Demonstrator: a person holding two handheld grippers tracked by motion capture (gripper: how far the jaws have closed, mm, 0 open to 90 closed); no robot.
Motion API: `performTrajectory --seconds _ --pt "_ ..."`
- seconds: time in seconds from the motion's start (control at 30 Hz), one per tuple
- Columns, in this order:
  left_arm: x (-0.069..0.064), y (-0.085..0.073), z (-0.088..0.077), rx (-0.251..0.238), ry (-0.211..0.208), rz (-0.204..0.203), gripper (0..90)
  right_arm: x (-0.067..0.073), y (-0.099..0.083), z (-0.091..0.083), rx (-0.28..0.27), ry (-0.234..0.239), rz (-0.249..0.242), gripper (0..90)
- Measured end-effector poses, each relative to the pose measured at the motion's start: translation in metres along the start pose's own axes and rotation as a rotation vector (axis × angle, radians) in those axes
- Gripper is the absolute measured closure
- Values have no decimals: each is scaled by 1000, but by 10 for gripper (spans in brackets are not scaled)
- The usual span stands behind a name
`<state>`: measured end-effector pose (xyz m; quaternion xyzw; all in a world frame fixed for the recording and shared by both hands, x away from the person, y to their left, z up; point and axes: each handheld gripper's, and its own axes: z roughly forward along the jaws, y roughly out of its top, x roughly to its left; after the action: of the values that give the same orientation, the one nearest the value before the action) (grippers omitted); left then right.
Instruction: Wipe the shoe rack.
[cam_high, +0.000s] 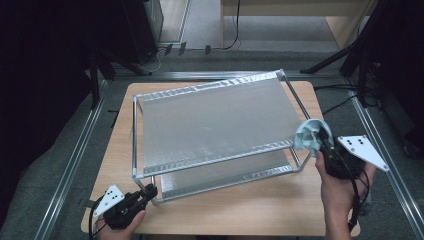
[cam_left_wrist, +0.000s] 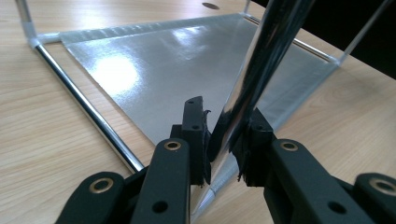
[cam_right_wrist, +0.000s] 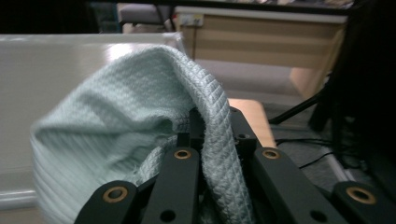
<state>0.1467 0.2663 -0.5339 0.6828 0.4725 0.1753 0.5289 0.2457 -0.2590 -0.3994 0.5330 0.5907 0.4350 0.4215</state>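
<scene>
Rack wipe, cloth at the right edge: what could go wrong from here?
1. The right gripper holds the cloth bunched at the top shelf's right edge; it may snag on the frame corner or wipe with little contact.
2. The left gripper steadies the rack by one thin, shiny leg; a hard wipe could let the leg slip or slide the rack across the table.

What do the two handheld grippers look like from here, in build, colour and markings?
Both the left gripper and the right gripper are matte black, with two flat-linked jaws pinned by brass-coloured rivets. Each carries a pale grey three-cornered plate dotted with small black marks, and a black cable trails from each. The forearms are bare, no sleeves.
</scene>
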Motion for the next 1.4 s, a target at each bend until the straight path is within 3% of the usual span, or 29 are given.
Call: performTrajectory --seconds 0.07,0.1,0.17,0.3,0.4,0.5,0.63,0.7,0.83,0.97,1.0,1.07,1.13,1.17,1.2,1.23,1.3,1.33,1.4 --pt "3 0 -1 -3 -1 -10 754 -5 -3 -3 -5 -13 10 829" --pt "3 0 -1 -3 -1 -11 754 -16 -14 -8 -10 -24 44 825" --pt "2 0 -1 -3 2 -10 754 -21 -24 -10 -3 -8 48 818" --pt "3 0 -1 -3 -1 -7 755 -20 -60 -11 65 29 23 812" --pt "3 0 -1 -3 0 -4 755 -13 -85 -5 145 54 11 818" --pt "3 0 -1 -1 2 0 756 1 -109 8 304 138 12 816" --pt "3 0 -1 0 1 2 756 26 -123 14 397 195 -31 820" --pt "2 0 -1 4 -9 3 756 45 -130 18 432 246 -69 821" --pt "-1 0 0 11 -25 21 757 74 -132 22 413 359 -127 819" --pt "-4 0 2 18 -34 38 761 100 -124 20 327 520 -248 797" --pt "-4 0 2 17 -36 38 761 102 -123 21 323 526 -265 788" --pt "-3 0 2 16 -41 32 759 97 -122 26 332 488 -264 727" --pt "-4 0 2 16 -40 29 758 82 -125 38 388 374 -184 654" --pt "-4 0 2 17 -41 31 758 72 -128 43 420 295 -152 629" --pt "-4 0 2 17 -41 31 757 72 -128 43 420 295 -152 629" --pt "-4 0 2 18 -44 31 756 54 -130 45 436 158 -90 577" --pt "-3 0 2 15 -54 21 752 47 -128 43 423 87 -106 540" --pt "-3 0 2 12 -59 18 750 46 -126 40 403 76 -114 531" --pt "-2 1 1 2 -67 17 738 46 -122 36 363 130 -106 519"
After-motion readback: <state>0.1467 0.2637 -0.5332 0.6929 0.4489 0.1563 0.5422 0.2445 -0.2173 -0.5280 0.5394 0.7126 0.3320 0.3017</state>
